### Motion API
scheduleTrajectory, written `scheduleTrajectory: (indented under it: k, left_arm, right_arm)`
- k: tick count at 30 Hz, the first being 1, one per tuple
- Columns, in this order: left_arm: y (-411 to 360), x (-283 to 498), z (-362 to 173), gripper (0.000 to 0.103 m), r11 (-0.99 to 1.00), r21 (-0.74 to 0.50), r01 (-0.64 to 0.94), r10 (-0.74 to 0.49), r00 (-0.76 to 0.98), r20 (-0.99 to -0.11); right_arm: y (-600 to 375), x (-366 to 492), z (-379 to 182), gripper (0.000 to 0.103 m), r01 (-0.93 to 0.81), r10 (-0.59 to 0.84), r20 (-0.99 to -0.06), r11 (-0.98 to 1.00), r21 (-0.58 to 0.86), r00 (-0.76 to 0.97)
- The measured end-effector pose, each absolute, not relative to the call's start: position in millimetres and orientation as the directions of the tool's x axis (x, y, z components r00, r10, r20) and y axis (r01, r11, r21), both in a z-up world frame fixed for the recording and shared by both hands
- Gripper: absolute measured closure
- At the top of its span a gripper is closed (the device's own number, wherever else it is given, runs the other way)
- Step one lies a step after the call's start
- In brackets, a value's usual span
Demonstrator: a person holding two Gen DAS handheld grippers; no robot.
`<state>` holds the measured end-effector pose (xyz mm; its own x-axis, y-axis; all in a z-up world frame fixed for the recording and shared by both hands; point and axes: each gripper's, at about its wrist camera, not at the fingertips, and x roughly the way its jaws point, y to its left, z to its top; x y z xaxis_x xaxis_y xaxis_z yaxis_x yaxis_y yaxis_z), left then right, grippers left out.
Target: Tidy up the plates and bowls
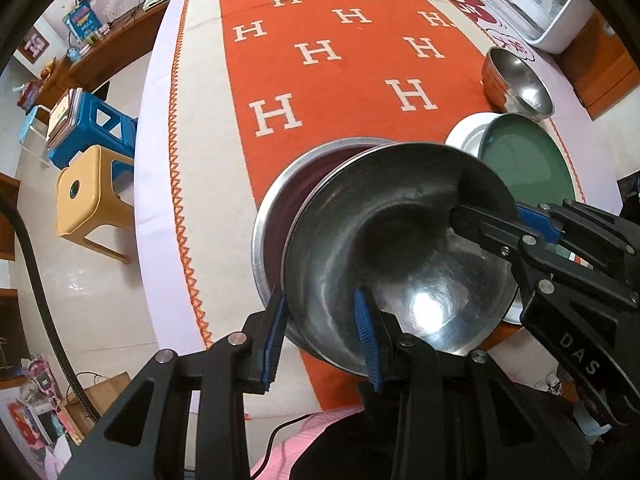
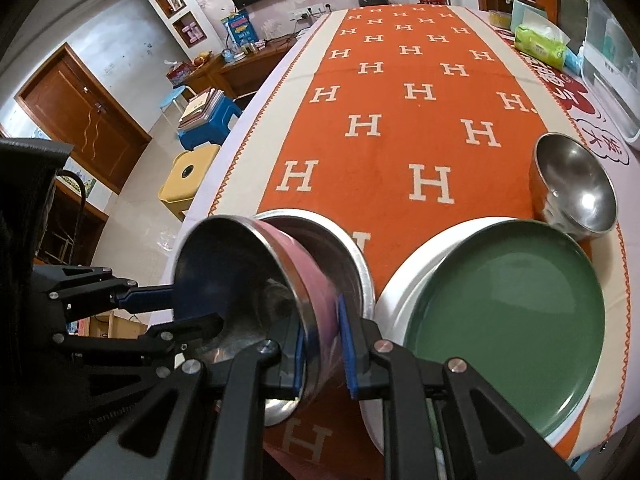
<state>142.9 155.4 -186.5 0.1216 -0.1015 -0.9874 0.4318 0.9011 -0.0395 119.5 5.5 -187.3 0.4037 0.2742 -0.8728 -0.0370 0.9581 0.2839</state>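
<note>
A steel bowl with a pink outer wall (image 1: 400, 248) (image 2: 256, 264) is held tilted over a shallow steel dish (image 1: 276, 208) (image 2: 352, 252) on the orange cloth. My left gripper (image 1: 320, 340) (image 2: 192, 308) straddles the bowl's near rim, pads a little apart from it. My right gripper (image 2: 322, 344) (image 1: 480, 220) is shut on the opposite rim. A green plate (image 1: 528, 168) (image 2: 508, 320) rests on a white plate (image 1: 464, 136) (image 2: 404, 280) to the right. Another steel bowl (image 1: 516, 84) (image 2: 576, 188) stands behind them.
An orange H-patterned runner (image 1: 340, 60) (image 2: 400, 120) covers the long table. A white appliance (image 1: 532, 0) (image 2: 612, 68) and a green tissue pack (image 2: 540, 46) sit far right. Yellow (image 1: 84, 200) and blue (image 1: 96, 128) stools stand off the table's left edge.
</note>
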Motion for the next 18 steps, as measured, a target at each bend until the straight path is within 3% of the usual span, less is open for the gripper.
scheduleTrajectory:
  k: [5,18]
  left_arm:
    - [154.6,141.0,-183.5,0.070,0.896,-0.046,0.443,-0.115,0.131,-0.985]
    - [158.8,136.0,-167.8,0.069,0.888,-0.060,0.456,-0.167,0.198,-0.966]
  right_arm:
    - [10.1,121.4,-186.3,0.072,-0.043,0.266,-0.877,0.961,0.272,0.400]
    - [11.2,112.9,-179.0,0.072,-0.026,0.235,-0.869,0.968,0.248,0.435]
